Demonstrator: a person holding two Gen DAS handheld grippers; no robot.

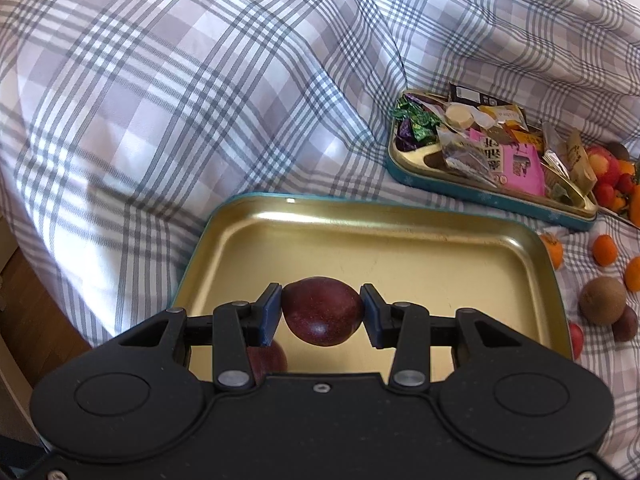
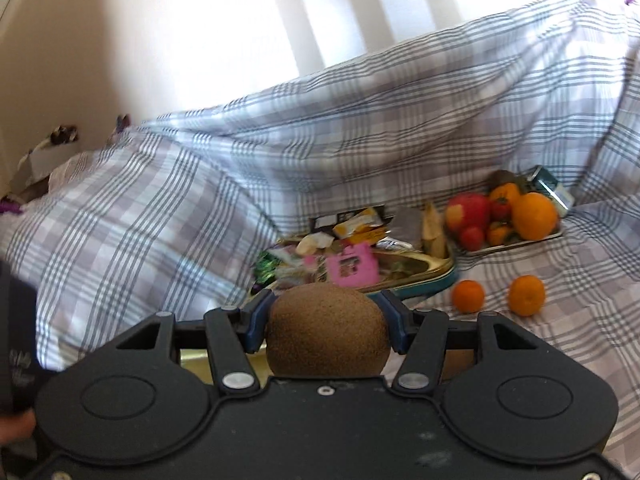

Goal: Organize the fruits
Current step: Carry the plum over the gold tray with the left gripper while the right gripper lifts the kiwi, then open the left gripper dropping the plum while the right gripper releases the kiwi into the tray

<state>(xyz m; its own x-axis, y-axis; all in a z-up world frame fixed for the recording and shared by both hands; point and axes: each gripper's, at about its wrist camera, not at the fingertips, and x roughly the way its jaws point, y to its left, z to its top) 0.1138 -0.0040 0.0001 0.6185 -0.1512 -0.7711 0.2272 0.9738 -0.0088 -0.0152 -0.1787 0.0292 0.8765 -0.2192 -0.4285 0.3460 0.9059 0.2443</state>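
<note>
Checked bedding (image 1: 160,100) is sagging under the tray (image 1: 400,240). Left gripper (image 1: 322,312) is clamping a plum (image 1: 322,316) above it, right gripper (image 2: 326,320) a kiwi (image 2: 326,328); lowering gently should be preventing rolling.

Snack tin (image 1: 480,196) behind empty tray (image 1: 400,248), loose fruit (image 1: 602,300) to its right.

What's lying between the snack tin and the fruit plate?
Nothing: bare checked sheet separates the snack tin from the fruit plate, per the right wrist view.
</note>
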